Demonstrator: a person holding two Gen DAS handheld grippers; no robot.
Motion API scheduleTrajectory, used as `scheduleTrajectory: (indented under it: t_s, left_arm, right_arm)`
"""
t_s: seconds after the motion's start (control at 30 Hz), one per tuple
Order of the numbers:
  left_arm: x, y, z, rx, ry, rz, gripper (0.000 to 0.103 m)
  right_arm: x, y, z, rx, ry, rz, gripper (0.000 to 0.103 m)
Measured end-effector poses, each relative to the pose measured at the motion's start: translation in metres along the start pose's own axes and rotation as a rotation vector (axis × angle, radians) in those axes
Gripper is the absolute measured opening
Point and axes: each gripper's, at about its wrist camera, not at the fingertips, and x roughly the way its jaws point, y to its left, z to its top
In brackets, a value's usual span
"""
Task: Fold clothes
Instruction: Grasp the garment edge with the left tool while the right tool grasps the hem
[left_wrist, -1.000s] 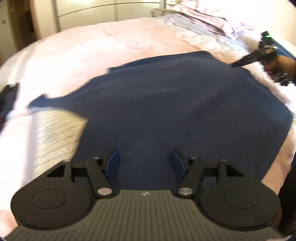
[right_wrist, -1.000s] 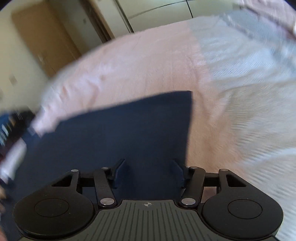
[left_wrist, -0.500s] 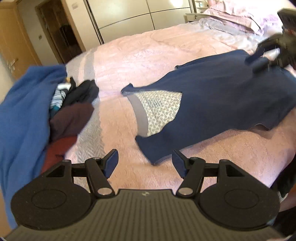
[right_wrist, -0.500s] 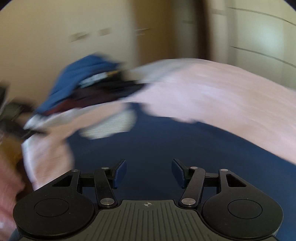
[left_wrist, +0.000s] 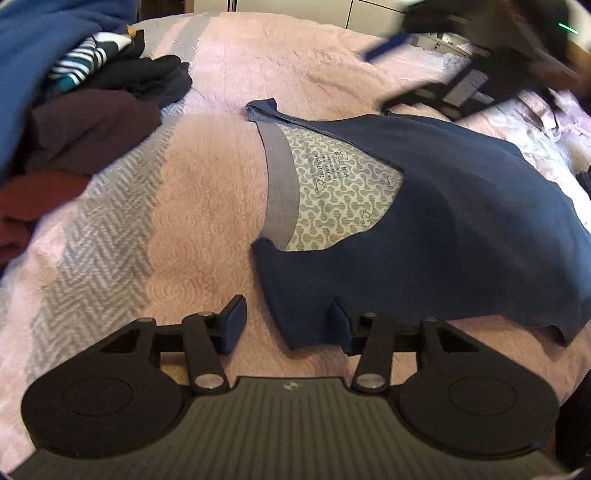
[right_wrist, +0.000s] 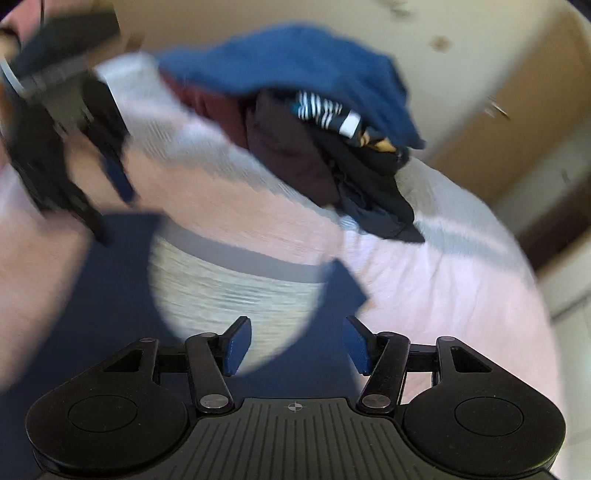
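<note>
A navy shirt (left_wrist: 461, 221) lies flat on the pink bedspread (left_wrist: 192, 206), its neck opening to the left. The opening shows a grey collar band and patterned lining (left_wrist: 332, 199). My left gripper (left_wrist: 287, 321) is open and low over the bed, with the shirt's near shoulder corner lying between its fingers. The right gripper (left_wrist: 461, 55) is a dark blur at the top right of the left wrist view. In the right wrist view my right gripper (right_wrist: 297, 343) is open above the navy shirt (right_wrist: 110, 288) at the patterned neck lining (right_wrist: 229, 295). The left gripper (right_wrist: 74, 147) is blurred at the left there.
A pile of clothes (left_wrist: 92, 110) sits on the bed beyond the collar: blue, maroon, black and striped pieces, also the pile (right_wrist: 314, 147) in the right wrist view. A grey herringbone strip (left_wrist: 96, 236) crosses the bedspread. Wardrobe doors and a wall stand behind.
Both grippers swung from the shirt's body toward its collar end. The left one dropped to the near shoulder corner; the right one came over the neck opening. Both stayed open.
</note>
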Motion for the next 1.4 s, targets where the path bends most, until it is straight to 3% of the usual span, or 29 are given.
scheduleTrajectory:
  t_s: [0.27, 0.4, 0.6, 0.7, 0.73, 0.9, 0.97, 1.03, 1.23, 1.4]
  left_arm:
    - [0.012, 0.011, 0.003, 0.015, -0.018, -0.049, 0.018]
    - [0.013, 0.013, 0.001, 0.025, -0.027, -0.062, 0.018]
    - [0.016, 0.014, 0.002, 0.012, -0.021, -0.063, 0.019]
    - [0.016, 0.012, 0.004, -0.001, -0.007, -0.055, 0.019]
    - [0.016, 0.011, 0.006, -0.005, 0.001, -0.048, 0.019]
    - [0.016, 0.001, 0.011, -0.001, 0.037, 0.006, 0.018]
    - [0.016, -0.004, 0.014, 0.001, 0.041, 0.026, 0.000]
    - [0.009, -0.009, 0.016, 0.007, 0.024, 0.038, 0.001]
    - [-0.057, -0.056, 0.044, 0.064, -0.137, -0.075, 0.000]
    - [-0.105, -0.141, 0.076, 0.166, -0.229, -0.217, 0.000]
  right_arm:
    - [0.126, -0.070, 0.017, -0.325, 0.108, 0.100, 0.057]
    - [0.168, -0.087, 0.019, -0.379, 0.131, 0.181, 0.053]
    - [0.189, -0.087, 0.015, -0.473, 0.116, 0.268, 0.049]
    - [0.192, -0.084, 0.010, -0.479, 0.108, 0.301, 0.011]
    - [0.192, -0.082, 0.009, -0.479, 0.107, 0.306, 0.003]
    - [0.173, -0.075, 0.001, -0.427, 0.063, 0.201, 0.001]
    - [0.152, -0.079, -0.001, -0.412, 0.036, 0.149, 0.001]
    - [0.130, -0.083, -0.002, -0.398, 0.009, 0.097, 0.001]
    - [0.049, -0.091, -0.013, -0.355, -0.068, -0.070, 0.001]
    - [-0.046, -0.091, -0.047, -0.316, -0.070, -0.238, 0.001]
